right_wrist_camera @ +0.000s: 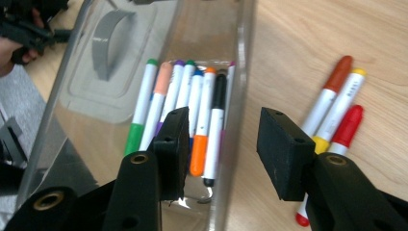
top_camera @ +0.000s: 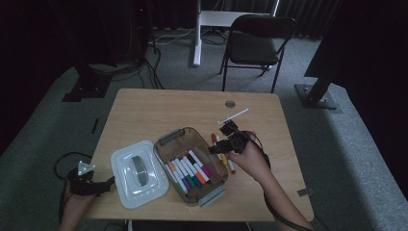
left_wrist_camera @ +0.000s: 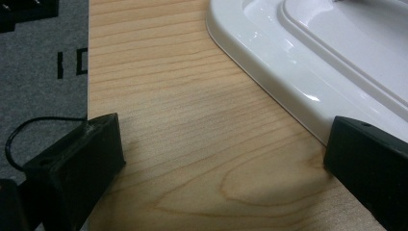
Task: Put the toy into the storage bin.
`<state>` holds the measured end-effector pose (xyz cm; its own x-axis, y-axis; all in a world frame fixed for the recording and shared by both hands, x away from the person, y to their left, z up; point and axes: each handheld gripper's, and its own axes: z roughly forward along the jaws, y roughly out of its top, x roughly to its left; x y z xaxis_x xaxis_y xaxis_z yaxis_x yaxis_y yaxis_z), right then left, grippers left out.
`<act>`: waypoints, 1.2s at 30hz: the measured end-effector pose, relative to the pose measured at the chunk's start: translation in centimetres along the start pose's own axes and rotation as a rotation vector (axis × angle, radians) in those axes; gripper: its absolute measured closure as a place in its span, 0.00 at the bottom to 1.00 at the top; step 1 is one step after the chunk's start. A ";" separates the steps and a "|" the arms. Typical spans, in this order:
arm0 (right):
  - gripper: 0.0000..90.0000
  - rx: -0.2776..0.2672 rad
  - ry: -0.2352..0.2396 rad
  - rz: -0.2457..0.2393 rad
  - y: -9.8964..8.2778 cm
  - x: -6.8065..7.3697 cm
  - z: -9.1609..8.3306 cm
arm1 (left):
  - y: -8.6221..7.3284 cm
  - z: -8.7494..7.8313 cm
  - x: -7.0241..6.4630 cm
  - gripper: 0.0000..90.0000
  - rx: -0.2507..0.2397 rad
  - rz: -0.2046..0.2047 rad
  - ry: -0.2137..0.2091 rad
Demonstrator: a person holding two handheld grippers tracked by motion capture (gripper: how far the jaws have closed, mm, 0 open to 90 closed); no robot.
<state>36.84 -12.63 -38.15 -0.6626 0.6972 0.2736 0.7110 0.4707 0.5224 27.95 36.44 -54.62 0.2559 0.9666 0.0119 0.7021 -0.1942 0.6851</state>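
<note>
A smoky grey see-through box (top_camera: 192,163) holds white markers (right_wrist_camera: 192,110) with green, peach, purple, orange and black caps. Beside it on the pale wood-grain table (top_camera: 159,108) lie orange, yellow and red-capped markers (right_wrist_camera: 339,108). The lid (top_camera: 138,173) is white.

The room is dim. A wooden table (top_camera: 144,103) stands on grey carpet (top_camera: 48,125). Behind the table stands a black folding chair (top_camera: 255,45), and left of the chair a white post (top_camera: 197,33). Dark curtains (top_camera: 308,14) hang behind the chair.
</note>
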 end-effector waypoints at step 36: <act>0.69 0.091 -0.137 0.277 -4.9 -9.9 7.2 | 0.0 0.0 0.0 0.01 0.000 -0.001 0.000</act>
<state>41.66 -17.97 -49.22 -0.4076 0.8689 0.2809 0.8820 0.2949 0.3676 27.95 36.43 -54.62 0.2552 0.9668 0.0108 0.7027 -0.1931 0.6848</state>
